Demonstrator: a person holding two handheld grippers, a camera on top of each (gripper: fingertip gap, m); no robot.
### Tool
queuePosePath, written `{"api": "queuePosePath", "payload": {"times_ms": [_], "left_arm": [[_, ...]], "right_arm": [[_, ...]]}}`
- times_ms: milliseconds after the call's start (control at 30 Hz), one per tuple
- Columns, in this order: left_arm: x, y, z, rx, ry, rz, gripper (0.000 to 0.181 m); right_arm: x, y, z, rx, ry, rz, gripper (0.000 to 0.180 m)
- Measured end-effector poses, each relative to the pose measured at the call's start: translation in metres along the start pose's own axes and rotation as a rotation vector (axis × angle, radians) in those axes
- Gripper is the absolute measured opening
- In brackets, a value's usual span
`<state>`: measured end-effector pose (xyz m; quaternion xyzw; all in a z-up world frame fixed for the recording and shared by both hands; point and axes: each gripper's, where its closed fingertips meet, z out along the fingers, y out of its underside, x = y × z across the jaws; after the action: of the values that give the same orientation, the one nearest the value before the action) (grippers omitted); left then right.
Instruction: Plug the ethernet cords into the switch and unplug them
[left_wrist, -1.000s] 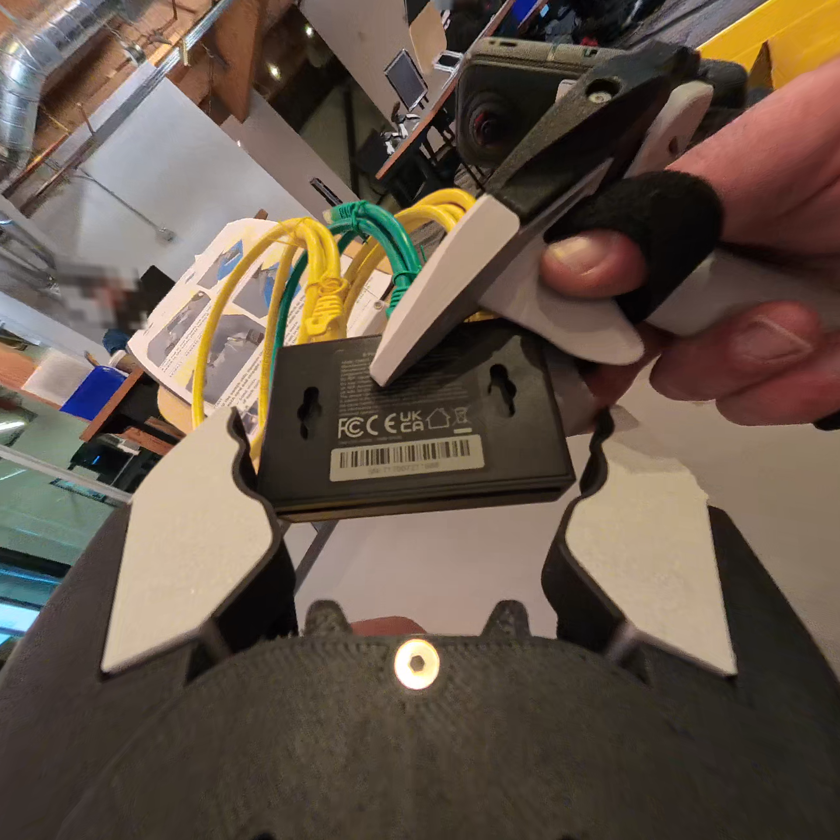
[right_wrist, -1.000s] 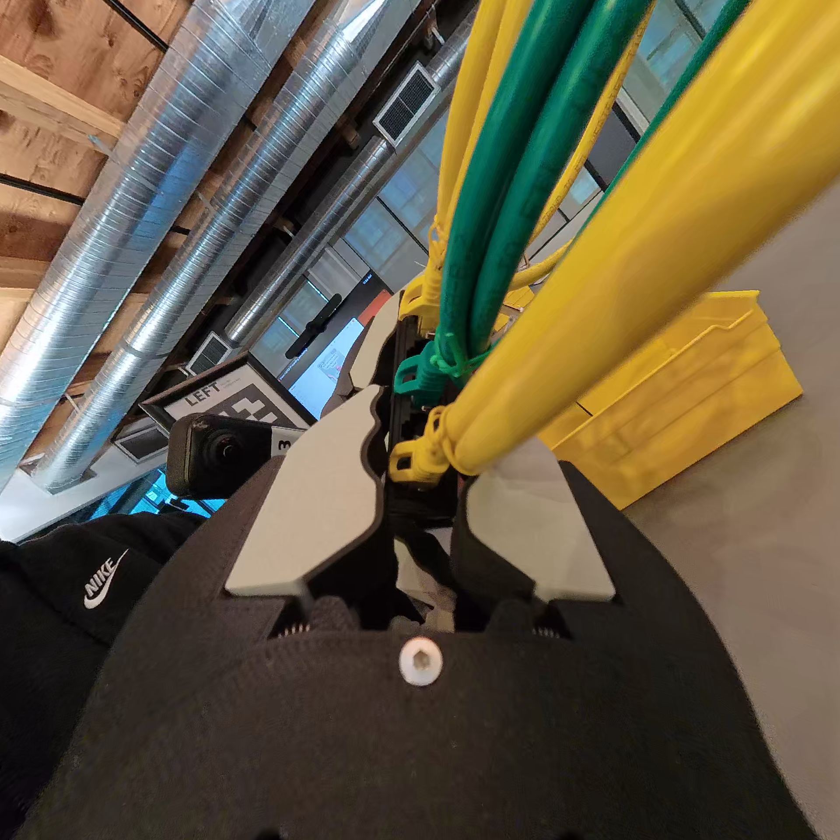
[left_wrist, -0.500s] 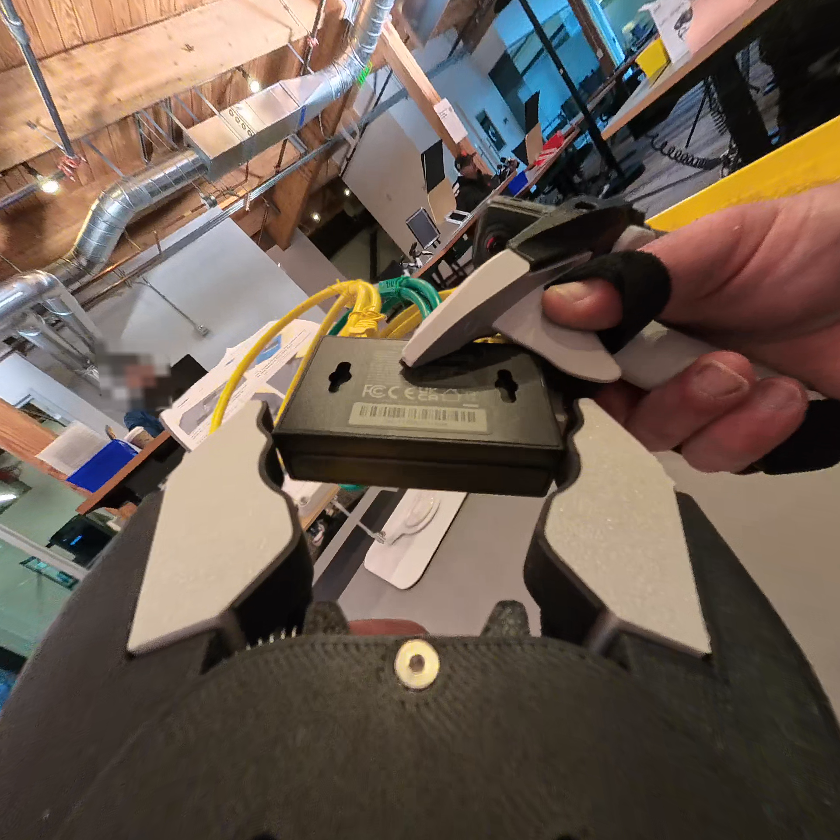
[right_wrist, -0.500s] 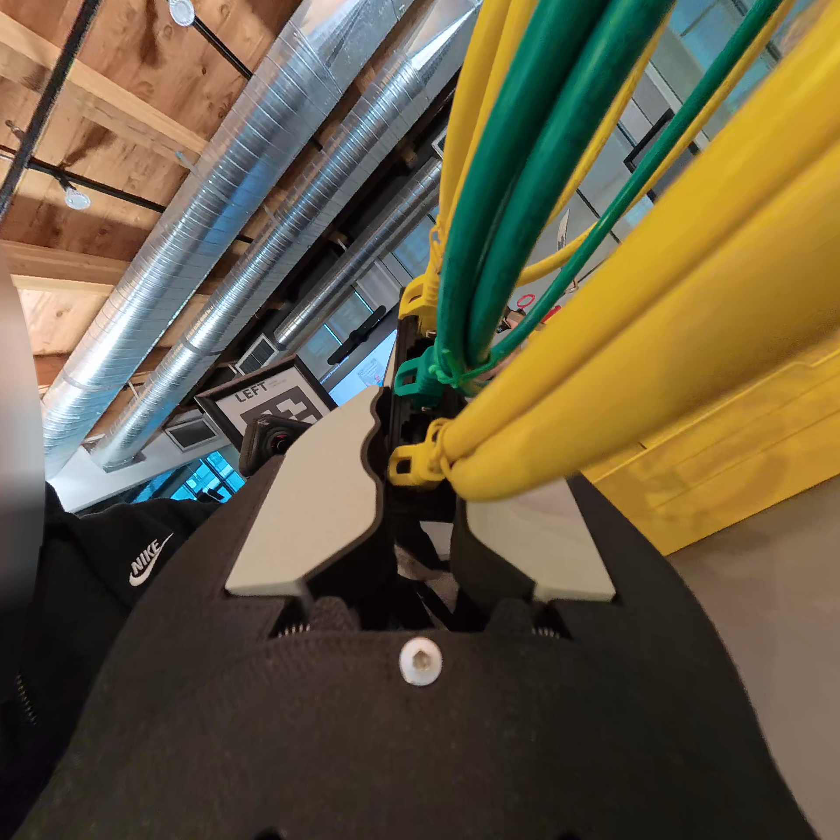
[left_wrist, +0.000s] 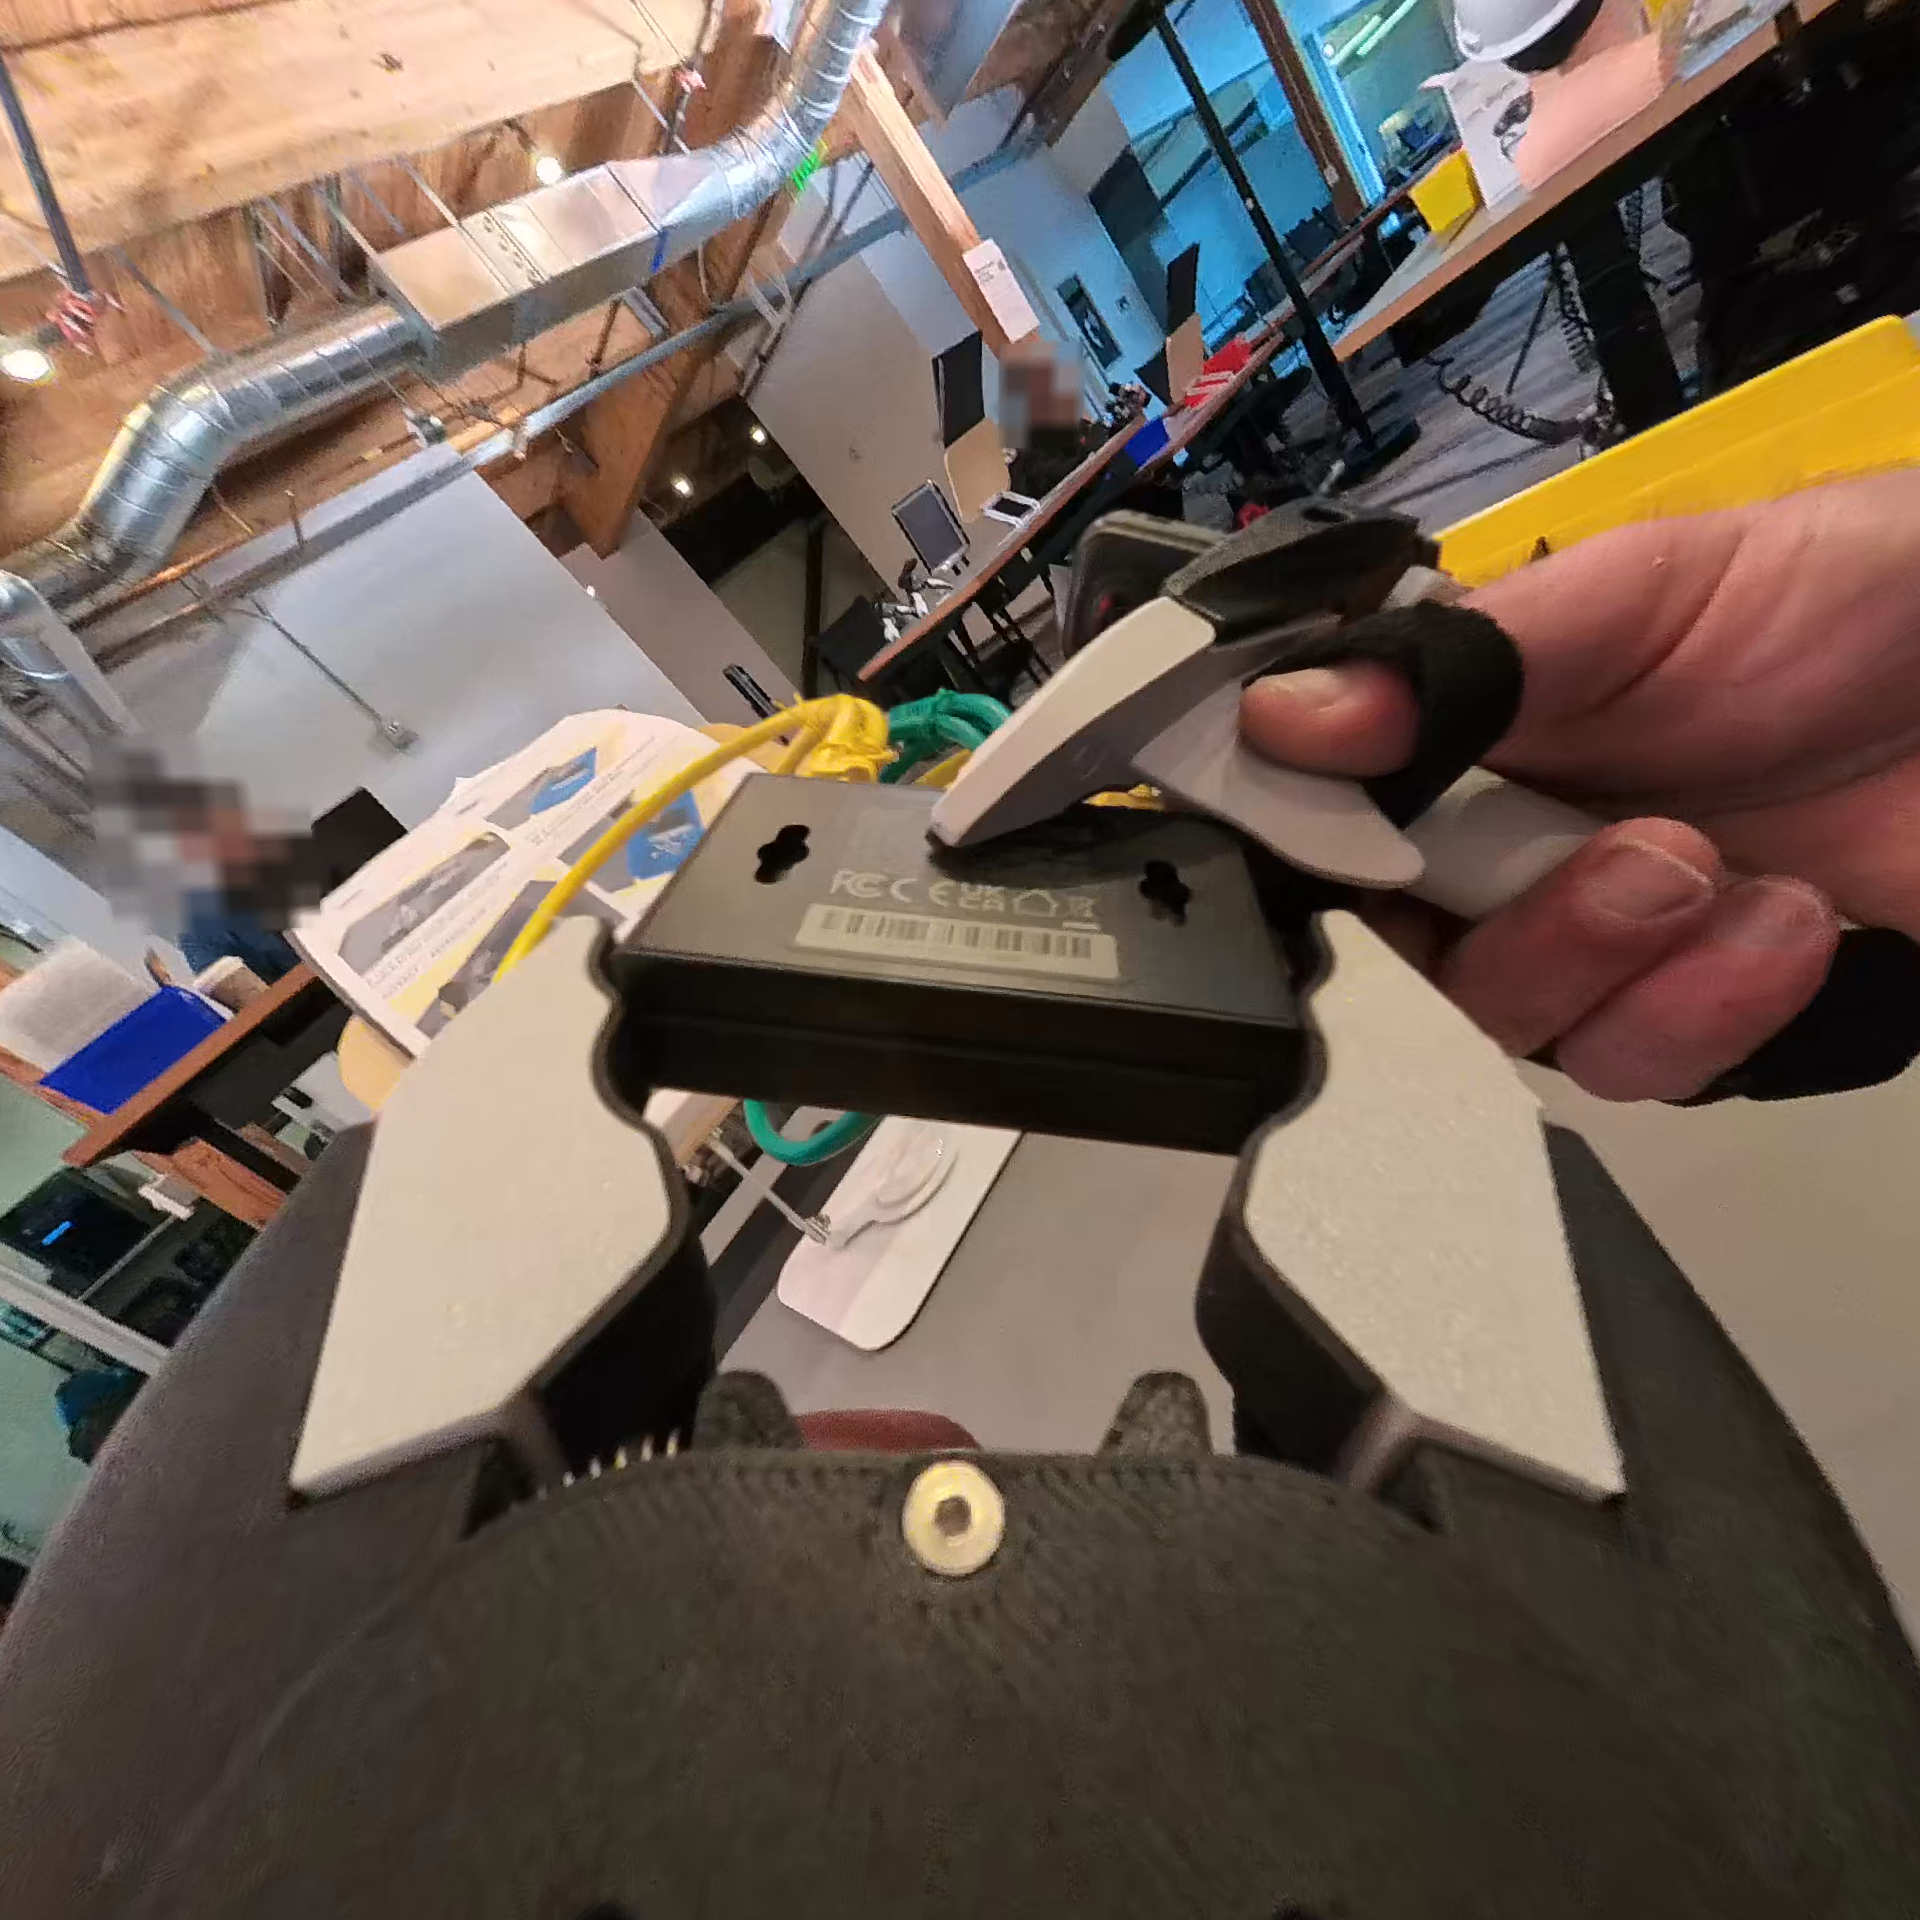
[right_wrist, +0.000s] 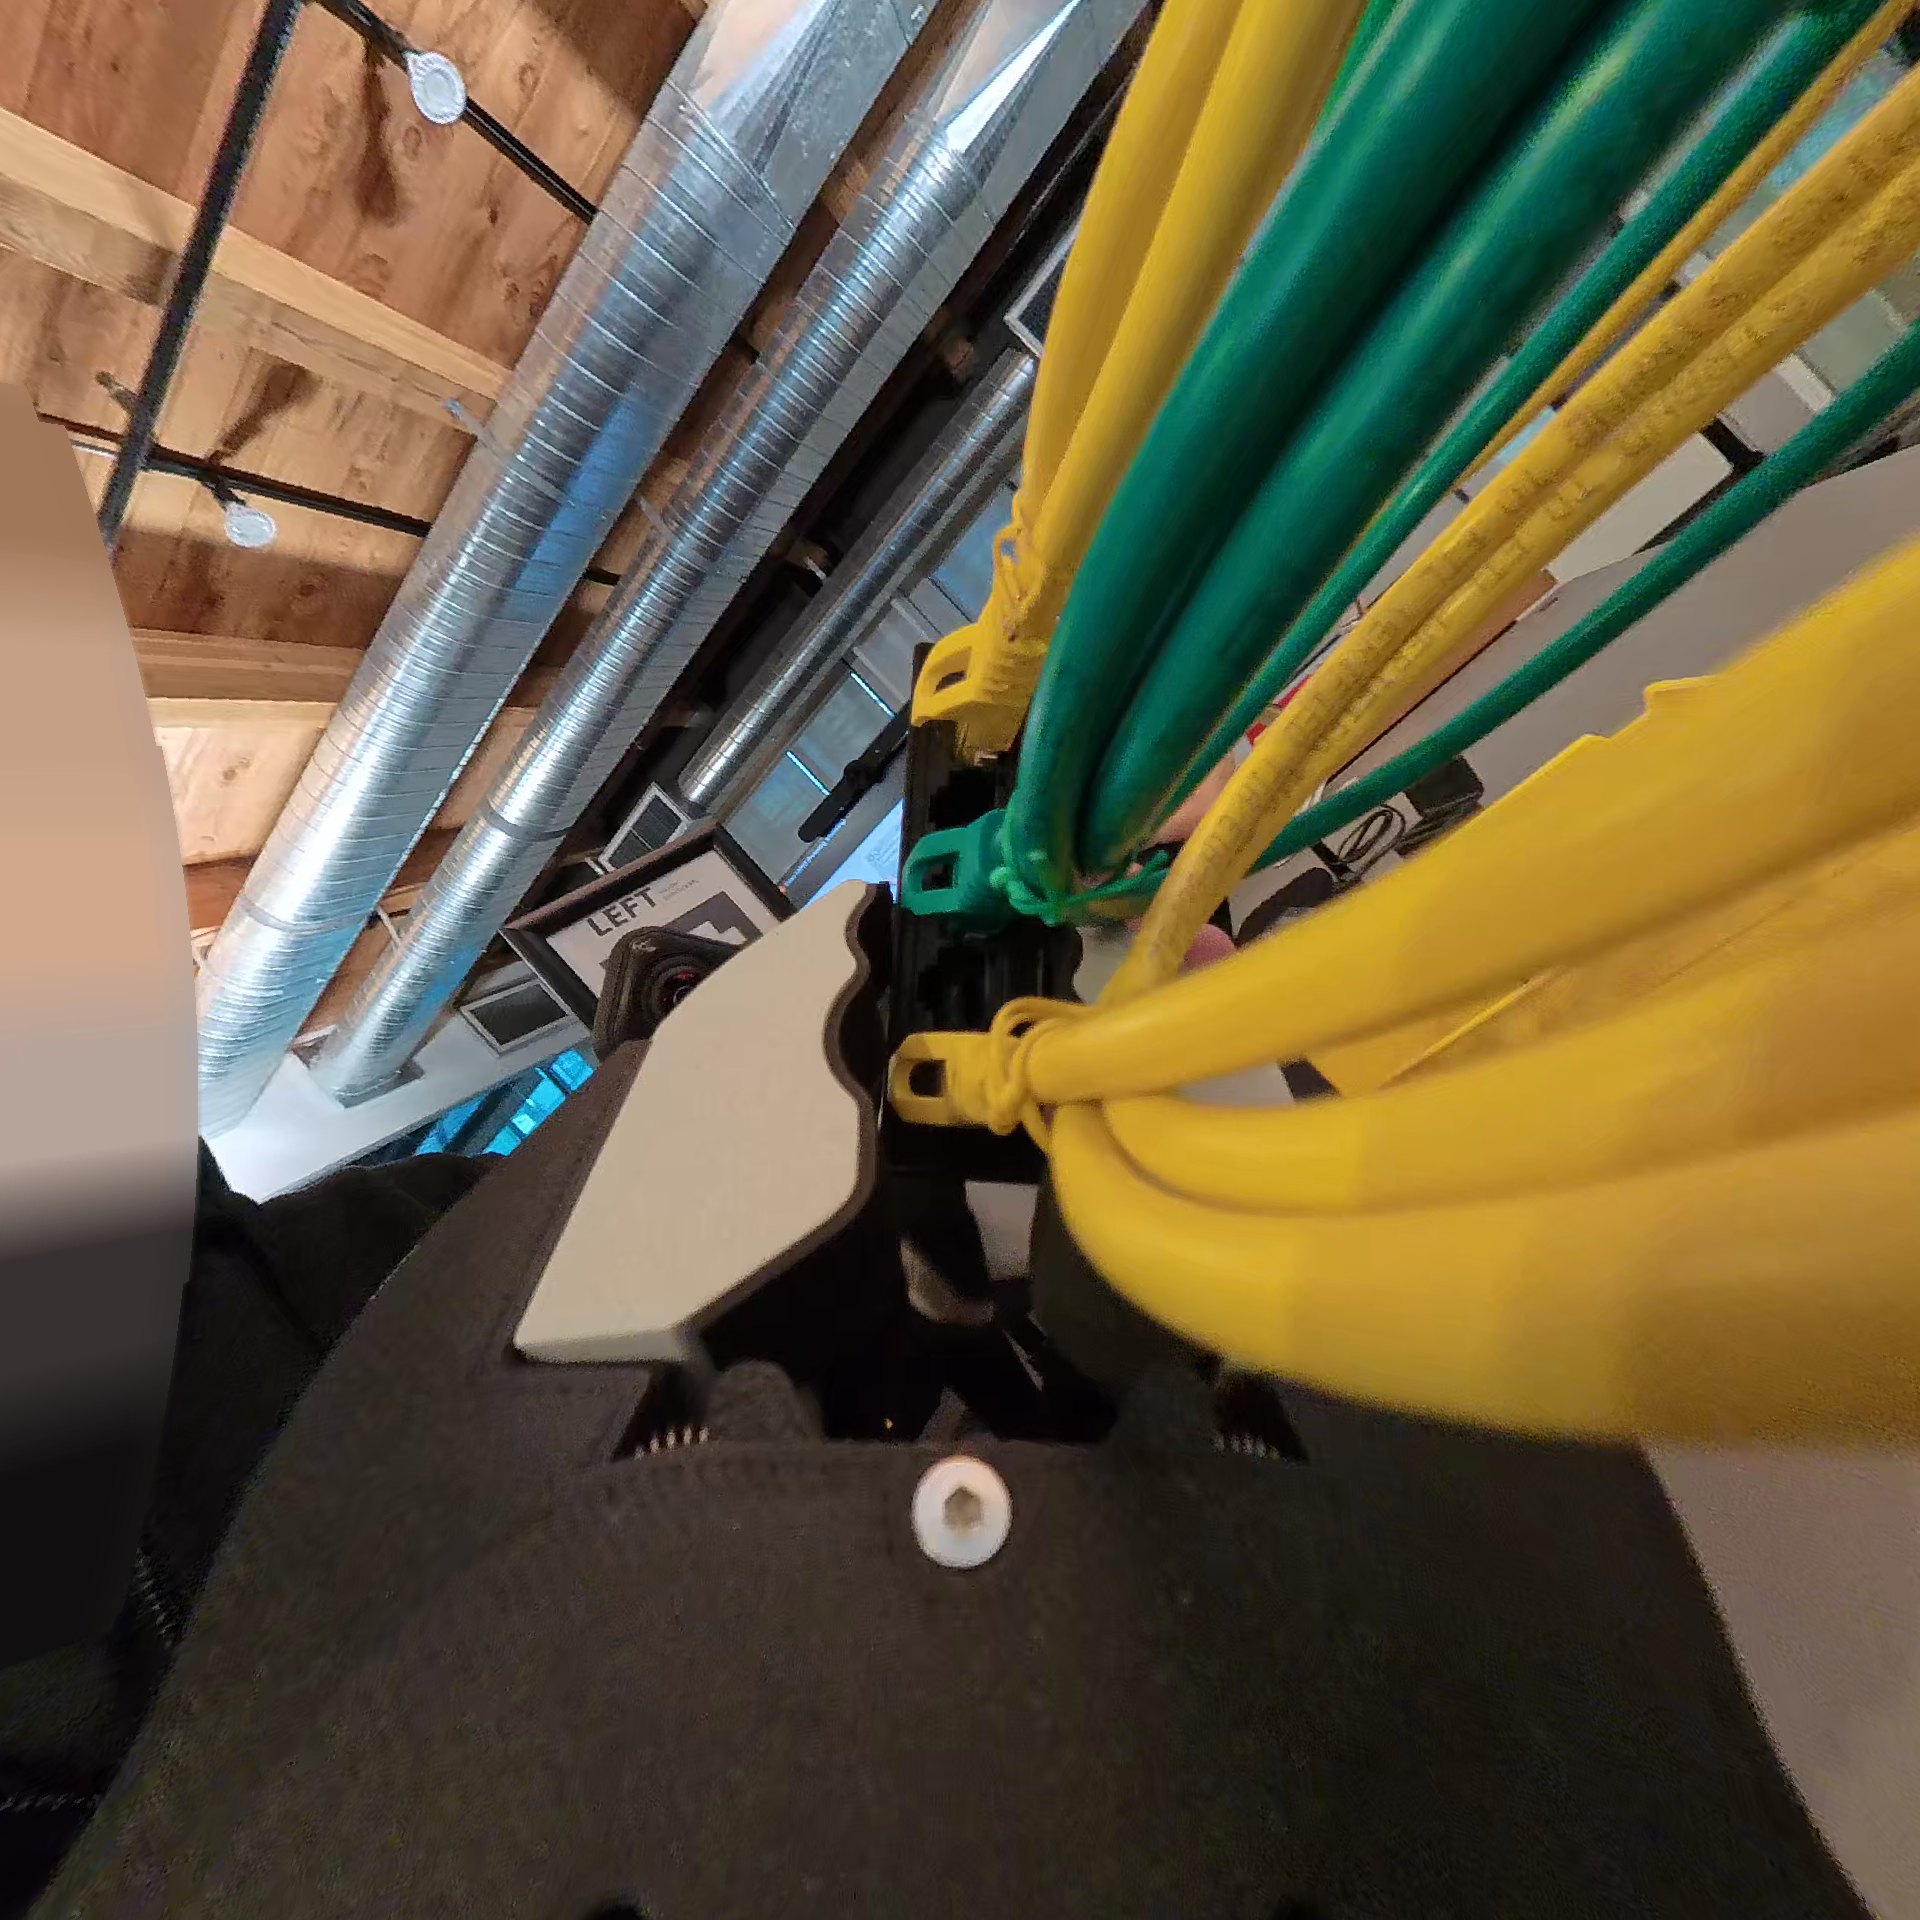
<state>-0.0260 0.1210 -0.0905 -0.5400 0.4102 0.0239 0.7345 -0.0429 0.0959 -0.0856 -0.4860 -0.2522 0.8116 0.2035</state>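
Observation:
The black switch (left_wrist: 966, 883) is held above the table with its labelled underside up. My left gripper (left_wrist: 956, 1003) is shut on its two short sides. My right gripper (left_wrist: 1039, 748) comes from the right in a person's hand (left_wrist: 1683, 727), with one white finger pressed on the underside. In the right wrist view my right gripper (right_wrist: 966, 987) is shut on the switch (right_wrist: 951, 966), which shows edge-on. Its right finger is hidden behind cords. Yellow cords (right_wrist: 1351, 1091) and green cords (right_wrist: 1195, 520) are plugged into the ports and loop away. They also show behind the switch: yellow cords (left_wrist: 623, 842), green cords (left_wrist: 935, 717).
A grey table (left_wrist: 1091, 1351) lies below with a white flat piece (left_wrist: 894, 1268) on it. A yellow bin (left_wrist: 1714, 436) stands at the right. Printed leaflets (left_wrist: 499, 831) lie at the far left. Workbenches and ceiling ducts fill the background. Left and right tips are no more than a few centimetres apart.
The switch has tipped from steeply tilted to nearly level, and both views have swung with it. Both grippers keep their hold. The cords stay plugged in.

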Motion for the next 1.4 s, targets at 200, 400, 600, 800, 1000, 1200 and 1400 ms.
{"api": "queuePosePath", "payload": {"times_ms": [200, 400, 600, 800, 1000, 1200, 1400], "left_arm": [[0.0004, -0.0018, -0.0018, -0.017, 0.031, 0.006, 0.114], [0.0017, -0.003, -0.003, 0.0, 0.064, -0.009, 0.113], [0.0064, -0.0077, -0.0079, 0.04, 0.11, 0.038, 0.113], [0.007, -0.0058, -0.0075, 0.016, 0.11, 0.044, 0.113], [0.0061, -0.0051, -0.0079, 0.013, 0.114, 0.027, 0.111], [0.0054, -0.0039, -0.0098, 0.017, 0.131, -0.012, 0.105], [0.0058, -0.004, -0.0105, 0.002, 0.136, -0.028, 0.104]], "right_arm": [[-0.001, 0.0013, 0.0002, -0.018, -0.021, 0.038, 0.03], [0.0004, 0.0048, -0.0001, -0.048, -0.005, 0.048, 0.028], [-0.0014, 0.0068, -0.0014, -0.086, -0.006, 0.077, 0.027], [0.0034, 0.0079, -0.0022, -0.081, 0.007, 0.087, 0.028], [0.0031, 0.0066, -0.0023, -0.064, 0.007, 0.057, 0.028], [0.0036, 0.0051, -0.0031, -0.064, 0.019, 0.062, 0.028], [0.0044, 0.0059, -0.0037, -0.069, 0.006, 0.084, 0.028]]}}
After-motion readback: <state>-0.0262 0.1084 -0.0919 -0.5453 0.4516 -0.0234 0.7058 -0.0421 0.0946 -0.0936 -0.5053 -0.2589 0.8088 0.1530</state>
